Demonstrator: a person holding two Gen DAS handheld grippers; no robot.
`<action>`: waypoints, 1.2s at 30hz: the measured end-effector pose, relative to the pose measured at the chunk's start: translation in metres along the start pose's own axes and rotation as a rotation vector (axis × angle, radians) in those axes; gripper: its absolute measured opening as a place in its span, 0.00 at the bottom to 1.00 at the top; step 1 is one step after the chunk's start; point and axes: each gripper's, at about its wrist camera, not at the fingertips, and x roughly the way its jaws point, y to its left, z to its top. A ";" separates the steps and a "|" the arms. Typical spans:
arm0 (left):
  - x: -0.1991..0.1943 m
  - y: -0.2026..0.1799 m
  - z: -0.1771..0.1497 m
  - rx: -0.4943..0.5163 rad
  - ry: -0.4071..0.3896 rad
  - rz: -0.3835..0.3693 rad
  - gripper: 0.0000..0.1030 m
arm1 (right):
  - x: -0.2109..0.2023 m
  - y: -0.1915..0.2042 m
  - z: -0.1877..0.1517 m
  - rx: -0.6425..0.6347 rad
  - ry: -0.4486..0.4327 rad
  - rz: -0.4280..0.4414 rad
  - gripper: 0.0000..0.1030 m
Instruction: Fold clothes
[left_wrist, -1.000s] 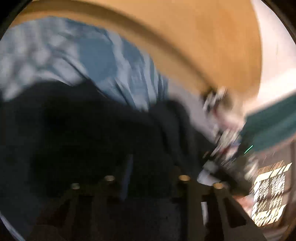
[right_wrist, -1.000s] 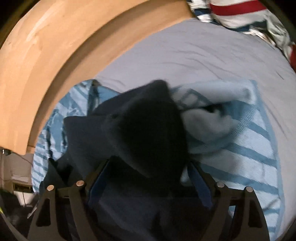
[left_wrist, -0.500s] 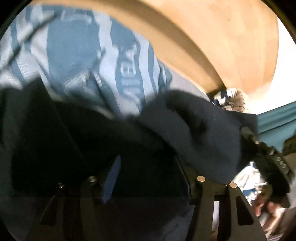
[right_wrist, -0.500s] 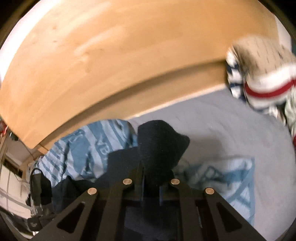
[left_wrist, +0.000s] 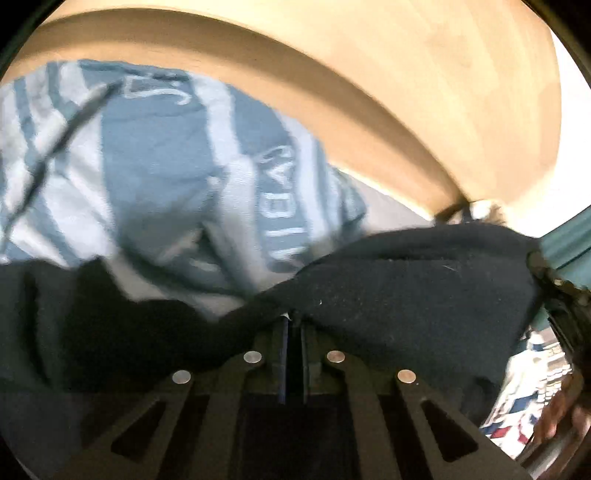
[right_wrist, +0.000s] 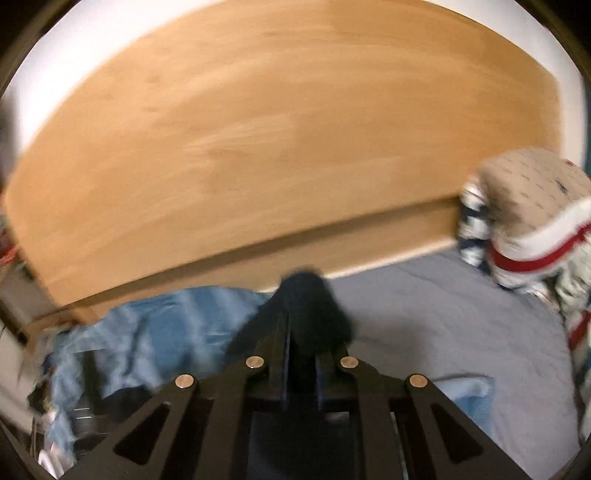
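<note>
A dark navy garment (left_wrist: 406, 280) stretches across the left wrist view, over a blue and white striped towel (left_wrist: 166, 166). My left gripper (left_wrist: 293, 323) is shut on the garment's edge, its fingers nearly touching. In the right wrist view my right gripper (right_wrist: 301, 332) pinches another bunch of the same dark garment (right_wrist: 306, 291), which sticks up past the fingertips. Its jaws are opening slightly with the cloth still between them. The garment hangs lifted between both grippers above the towel (right_wrist: 155, 332).
A grey bed sheet (right_wrist: 443, 314) covers the mattress. The wooden headboard (right_wrist: 277, 147) runs along the far side. A heap of other clothes with red, white and navy stripes (right_wrist: 524, 221) lies at the right, against the headboard.
The left jaws opened wide and then closed on the dark garment's edge. The right gripper closed on the cloth and rose with it, so the headboard now fills its view.
</note>
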 end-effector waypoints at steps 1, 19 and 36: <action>0.004 0.000 -0.002 0.013 0.017 0.021 0.05 | 0.019 -0.007 -0.003 0.009 0.087 -0.066 0.24; 0.006 0.034 -0.013 -0.167 0.091 -0.168 0.05 | 0.101 0.130 -0.104 -0.726 0.185 -0.260 0.19; 0.008 0.027 -0.025 -0.135 0.025 0.013 0.05 | -0.037 -0.138 -0.051 0.578 -0.089 -0.628 0.41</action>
